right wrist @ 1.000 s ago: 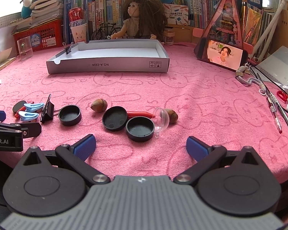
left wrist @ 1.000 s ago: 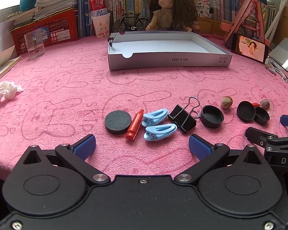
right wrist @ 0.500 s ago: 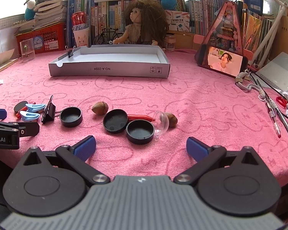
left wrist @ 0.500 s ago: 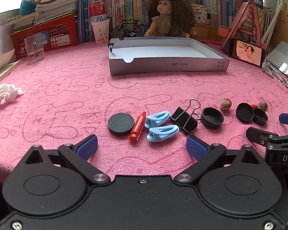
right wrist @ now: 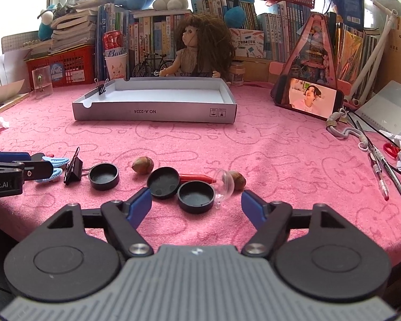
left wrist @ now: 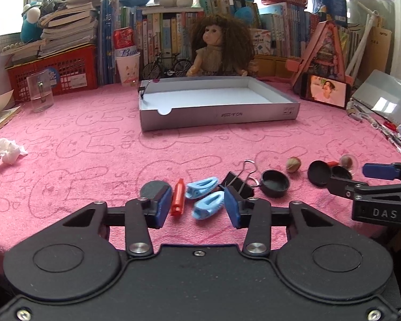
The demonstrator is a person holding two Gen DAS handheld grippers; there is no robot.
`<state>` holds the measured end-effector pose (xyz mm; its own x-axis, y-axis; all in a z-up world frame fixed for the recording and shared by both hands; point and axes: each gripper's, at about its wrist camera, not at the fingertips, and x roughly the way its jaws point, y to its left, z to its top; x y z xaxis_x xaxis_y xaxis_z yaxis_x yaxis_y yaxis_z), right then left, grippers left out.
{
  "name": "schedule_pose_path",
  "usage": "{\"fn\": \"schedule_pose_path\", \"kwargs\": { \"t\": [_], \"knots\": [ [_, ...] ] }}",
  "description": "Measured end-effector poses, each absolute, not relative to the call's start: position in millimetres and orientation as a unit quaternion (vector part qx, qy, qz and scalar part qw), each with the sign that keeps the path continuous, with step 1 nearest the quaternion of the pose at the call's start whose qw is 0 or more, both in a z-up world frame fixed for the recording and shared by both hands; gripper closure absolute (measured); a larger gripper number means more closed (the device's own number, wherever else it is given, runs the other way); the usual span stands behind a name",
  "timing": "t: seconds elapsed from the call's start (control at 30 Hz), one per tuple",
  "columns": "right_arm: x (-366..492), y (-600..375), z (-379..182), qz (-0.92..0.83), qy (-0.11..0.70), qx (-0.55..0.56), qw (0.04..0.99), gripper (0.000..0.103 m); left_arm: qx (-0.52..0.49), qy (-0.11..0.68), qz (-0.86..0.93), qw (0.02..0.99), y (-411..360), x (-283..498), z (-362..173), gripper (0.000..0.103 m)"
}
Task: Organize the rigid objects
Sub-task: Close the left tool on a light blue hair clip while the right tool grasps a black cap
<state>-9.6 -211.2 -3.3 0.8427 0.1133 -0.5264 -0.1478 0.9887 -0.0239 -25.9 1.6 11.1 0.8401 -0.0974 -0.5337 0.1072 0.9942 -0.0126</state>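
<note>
Small hard bits lie in a row on my pink worktop [left wrist: 93, 144], near edge.

My left claw [left wrist: 197, 208] has just been closing; its pads flank a red crayon [left wrist: 178, 196] and two blue clips [left wrist: 204, 196] without pressing them. My right claw [right wrist: 195, 204] has also been narrowing, half-wide, empty, just short of two black caps [right wrist: 179, 186]. The white tray [right wrist: 155, 111] sits far off.

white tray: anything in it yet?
Looks empty: the white tray shows bare floor; only a binder clip sits on its rim. Near wall hides some floor.
</note>
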Motion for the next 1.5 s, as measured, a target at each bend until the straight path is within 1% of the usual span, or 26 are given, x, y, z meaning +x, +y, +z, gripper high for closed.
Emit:
{"fn": "schedule_pose_path", "kwargs": {
  "t": [0.13,0.2,0.3,0.37,0.57,0.83,0.97,1.2,1.33,1.4,1.5],
  "knots": [
    [-7.7,-214.0,-3.7,0.064,0.275,-0.028,0.959,0.029,0.010,0.276,-0.073,0.958,-3.3,-28.0,12.0,0.065],
    [-7.0,-215.0,-4.1,0.064,0.276,-0.023,0.959,0.033,0.009,0.280,-0.075,0.957,-3.5,-28.1,11.1,0.071],
    [-6.7,-215.5,-3.8,0.066,0.276,-0.015,0.959,0.044,0.002,0.288,-0.074,0.955,-1.9,-27.1,10.2,0.077],
    [-7.6,-214.2,-3.1,0.066,0.272,-0.014,0.960,0.051,-0.004,0.292,-0.073,0.954,0.9,-26.7,9.7,0.078],
    [-11.9,-211.4,-1.8,0.075,0.266,-0.016,0.961,0.058,-0.004,0.303,-0.069,0.950,3.1,-21.4,5.1,0.077],
    [-16.7,-209.5,-1.6,0.081,0.265,-0.013,0.961,0.061,-0.010,0.305,-0.073,0.949,5.6,-16.7,-0.5,0.077],
    [-16.7,-207.0,-3.3,0.087,0.269,-0.020,0.959,0.062,-0.006,0.301,-0.072,0.951,3.6,-15.8,-1.4,0.078],
    [-4.0,-209.9,-6.7,0.089,0.285,-0.008,0.954,0.062,-0.005,0.297,-0.074,0.952,2.6,-16.4,-1.9,0.084],
    [2.6,-208.1,-8.0,0.092,0.282,-0.011,0.955,0.062,-0.001,0.294,-0.075,0.953,0.1,-15.7,-1.5,0.084],
    [5.1,-207.1,-8.2,0.092,0.282,-0.014,0.955,0.066,-0.007,0.292,-0.075,0.954,0.1,-15.9,-0.7,0.085],
    [5.6,-207.2,-6.6,0.097,0.284,-0.011,0.954,0.066,-0.012,0.282,-0.079,0.956,-0.5,-16.3,3.0,0.086]
  ]
}}
